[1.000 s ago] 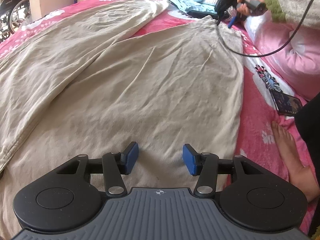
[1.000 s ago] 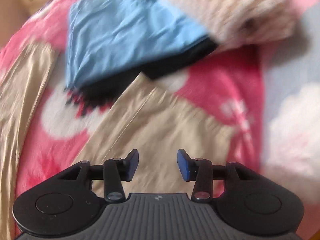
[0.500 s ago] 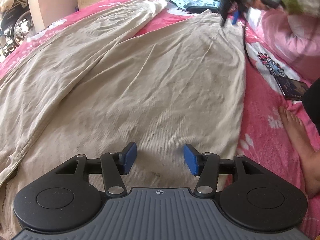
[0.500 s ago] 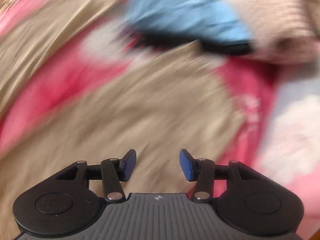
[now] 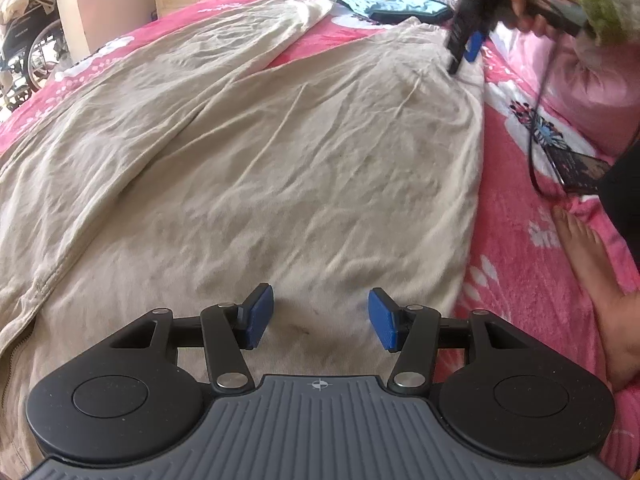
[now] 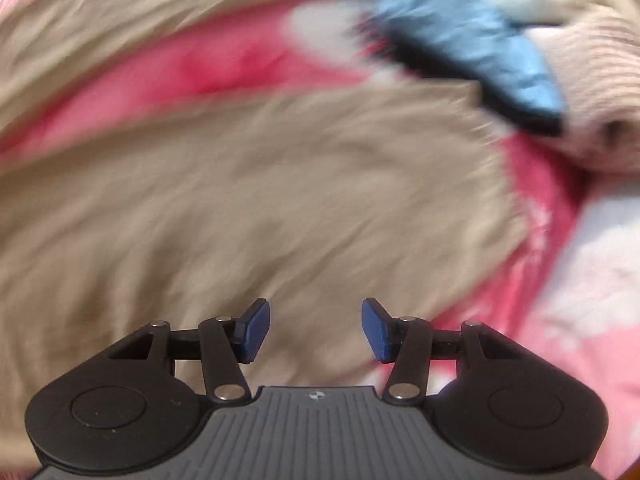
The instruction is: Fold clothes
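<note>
Pink floral bedspread (image 5: 520, 248) carries beige trousers (image 5: 280, 168) spread flat, legs splayed apart, unfolded. Left tongs (image 5: 320, 318) hover wide open and empty near the waist; right tongs (image 6: 316, 330) wide open, empty, over a leg end. All folds remain.

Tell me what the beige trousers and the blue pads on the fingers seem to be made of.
Trousers: probably woven cotton, matte; they lie limp with many fine creases and a stitched seam. Pads: likely rubber or soft plastic, matte; a fine grip texture shows on the blue face.
</note>
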A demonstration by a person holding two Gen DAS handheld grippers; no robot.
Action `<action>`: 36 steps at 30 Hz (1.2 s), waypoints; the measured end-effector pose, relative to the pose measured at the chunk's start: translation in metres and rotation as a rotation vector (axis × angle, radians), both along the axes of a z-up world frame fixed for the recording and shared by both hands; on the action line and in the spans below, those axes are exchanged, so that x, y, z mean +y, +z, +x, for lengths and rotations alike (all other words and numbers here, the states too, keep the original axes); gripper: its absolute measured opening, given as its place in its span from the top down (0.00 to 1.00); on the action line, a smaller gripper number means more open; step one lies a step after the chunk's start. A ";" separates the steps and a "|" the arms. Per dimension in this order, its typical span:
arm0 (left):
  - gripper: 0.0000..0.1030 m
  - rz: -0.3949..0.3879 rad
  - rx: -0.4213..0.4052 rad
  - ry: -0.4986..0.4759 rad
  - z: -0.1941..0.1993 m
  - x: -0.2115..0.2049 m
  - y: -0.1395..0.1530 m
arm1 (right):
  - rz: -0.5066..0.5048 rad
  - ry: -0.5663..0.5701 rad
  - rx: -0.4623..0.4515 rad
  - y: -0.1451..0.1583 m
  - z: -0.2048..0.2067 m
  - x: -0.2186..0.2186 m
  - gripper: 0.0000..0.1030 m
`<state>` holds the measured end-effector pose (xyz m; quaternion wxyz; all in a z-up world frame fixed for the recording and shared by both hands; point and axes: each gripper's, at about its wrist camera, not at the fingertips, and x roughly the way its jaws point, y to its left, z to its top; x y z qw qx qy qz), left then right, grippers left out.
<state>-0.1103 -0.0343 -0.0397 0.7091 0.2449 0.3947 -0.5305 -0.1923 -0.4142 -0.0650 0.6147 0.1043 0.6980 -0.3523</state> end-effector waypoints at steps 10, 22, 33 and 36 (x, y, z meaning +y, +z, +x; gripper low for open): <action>0.49 -0.019 0.027 0.047 -0.004 0.010 0.011 | -0.010 0.120 -0.210 0.039 0.019 0.047 0.45; 0.48 0.145 0.074 0.007 -0.045 0.050 0.002 | 0.195 0.334 -0.303 0.025 0.011 0.135 0.44; 0.48 0.258 0.286 0.422 -0.017 0.136 -0.001 | 0.277 0.427 -0.554 0.053 0.016 0.168 0.43; 0.48 0.173 0.368 0.581 -0.010 0.160 -0.001 | 0.344 0.422 -0.639 0.054 0.008 0.171 0.43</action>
